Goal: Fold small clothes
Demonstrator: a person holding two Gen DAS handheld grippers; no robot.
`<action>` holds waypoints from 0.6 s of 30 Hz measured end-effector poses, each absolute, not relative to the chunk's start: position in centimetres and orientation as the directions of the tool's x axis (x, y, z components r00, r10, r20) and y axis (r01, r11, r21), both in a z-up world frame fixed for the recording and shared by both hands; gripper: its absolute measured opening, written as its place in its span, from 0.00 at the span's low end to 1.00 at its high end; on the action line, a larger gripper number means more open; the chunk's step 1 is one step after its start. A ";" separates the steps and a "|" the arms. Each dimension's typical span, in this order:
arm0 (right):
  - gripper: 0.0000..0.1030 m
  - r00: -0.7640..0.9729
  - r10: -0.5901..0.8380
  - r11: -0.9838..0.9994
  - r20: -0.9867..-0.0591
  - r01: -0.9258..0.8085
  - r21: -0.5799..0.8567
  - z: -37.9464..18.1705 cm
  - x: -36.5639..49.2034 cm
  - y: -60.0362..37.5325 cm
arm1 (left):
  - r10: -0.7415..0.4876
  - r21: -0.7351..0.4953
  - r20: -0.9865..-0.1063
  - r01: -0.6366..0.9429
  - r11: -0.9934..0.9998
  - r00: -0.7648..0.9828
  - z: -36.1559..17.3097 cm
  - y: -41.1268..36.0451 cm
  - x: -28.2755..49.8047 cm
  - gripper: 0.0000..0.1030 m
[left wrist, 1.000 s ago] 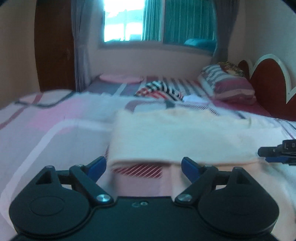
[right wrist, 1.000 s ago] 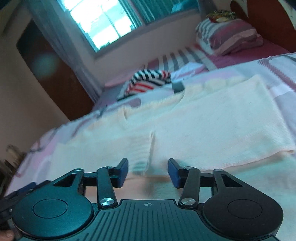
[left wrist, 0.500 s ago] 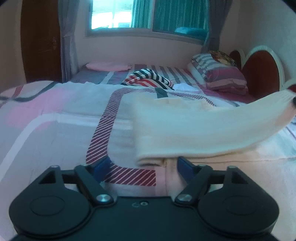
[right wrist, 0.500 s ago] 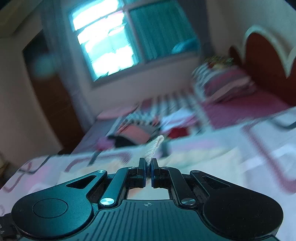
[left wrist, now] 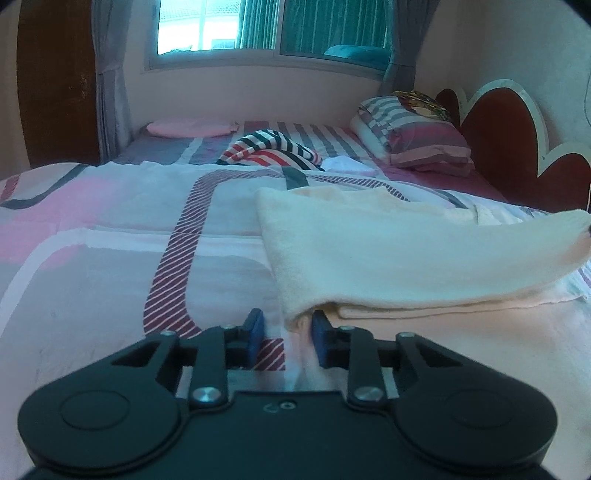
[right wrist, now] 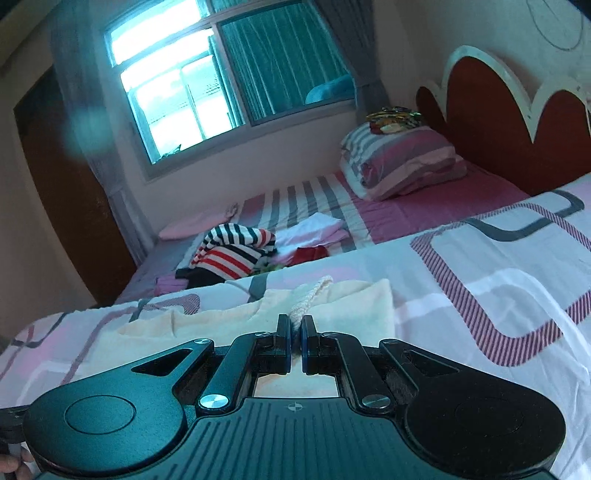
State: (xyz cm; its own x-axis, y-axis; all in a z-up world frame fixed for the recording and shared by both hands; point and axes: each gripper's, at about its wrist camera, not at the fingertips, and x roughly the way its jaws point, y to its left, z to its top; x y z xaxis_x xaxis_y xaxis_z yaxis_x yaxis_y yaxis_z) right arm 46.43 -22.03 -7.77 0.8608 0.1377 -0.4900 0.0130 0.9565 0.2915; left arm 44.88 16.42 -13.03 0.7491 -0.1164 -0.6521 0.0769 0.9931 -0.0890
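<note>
A cream knitted garment [left wrist: 388, 254] lies on the patterned bedspread [left wrist: 110, 236], its upper layer lifted and drawn to the right. My left gripper [left wrist: 286, 328] is open, low on the bed, its fingers on either side of the garment's near folded corner. My right gripper [right wrist: 295, 334] is shut on the ribbed cuff [right wrist: 310, 299] of the garment [right wrist: 229, 325], holding it up above the bed. The right gripper itself barely shows at the right edge of the left wrist view.
A pile of striped and coloured clothes [left wrist: 273, 149] lies further back on the bed, also in the right wrist view [right wrist: 236, 254]. A striped pillow stack [left wrist: 413, 140] sits by the red headboard [left wrist: 517, 147]. A window [left wrist: 266, 26] and wooden door [left wrist: 55, 81] are behind.
My right gripper closed on the garment's cuff and lifted it, pulling the layer rightward. My left gripper narrowed its opening and came in around the garment's near corner.
</note>
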 end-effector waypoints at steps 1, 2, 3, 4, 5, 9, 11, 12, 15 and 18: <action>0.04 0.860 0.133 0.958 -0.493 0.016 0.286 -7.8 46.4 -22.4 | -0.125 -0.098 -0.654 0.080 0.992 0.746 -13.0 16.4 44.9 0.19; 0.04 0.857 0.130 0.959 -0.498 0.019 0.284 -7.9 46.4 -22.6 | -0.129 -0.105 -0.656 0.079 0.991 0.744 -13.0 16.4 45.0 0.17; 0.04 0.853 0.126 0.960 -0.506 0.025 0.280 -8.1 46.6 -22.7 | -0.127 -0.106 -0.658 0.075 0.991 0.742 -13.0 16.3 45.0 0.17; 0.04 0.848 0.118 0.961 -0.517 0.033 0.274 -8.3 46.7 -22.9 | -0.124 -0.106 -0.660 0.071 0.992 0.741 -13.0 16.3 45.1 0.16; 0.04 0.843 0.113 0.962 -0.526 0.040 0.272 -8.5 46.9 -23.1 | -0.122 -0.104 -0.662 0.071 0.992 0.740 -12.9 16.2 45.1 0.15; 0.04 0.834 0.111 0.960 -0.541 0.052 0.277 -9.2 46.9 -23.7 | -0.113 -0.095 -0.667 0.067 0.993 0.736 -13.1 15.9 45.1 0.15; 0.04 0.818 0.112 0.961 -0.564 0.056 0.271 -9.6 46.9 -23.4 | -0.114 -0.098 -0.667 0.065 0.993 0.737 -13.2 16.0 45.1 0.15; 0.04 0.810 0.108 0.963 -0.577 0.059 0.263 -9.9 46.9 -23.3 | -0.114 -0.098 -0.667 0.065 0.993 0.737 -13.2 16.0 45.1 0.15; 0.04 0.789 0.101 0.965 -0.607 0.070 0.251 -11.1 46.9 -23.2 | -0.110 -0.086 -0.667 0.070 0.994 0.737 -13.2 16.0 45.1 0.16; 0.04 0.773 0.099 0.960 -0.626 0.091 0.265 -12.3 46.9 -23.8 | -0.090 -0.060 -0.665 0.068 0.996 0.742 -13.3 15.6 45.0 0.18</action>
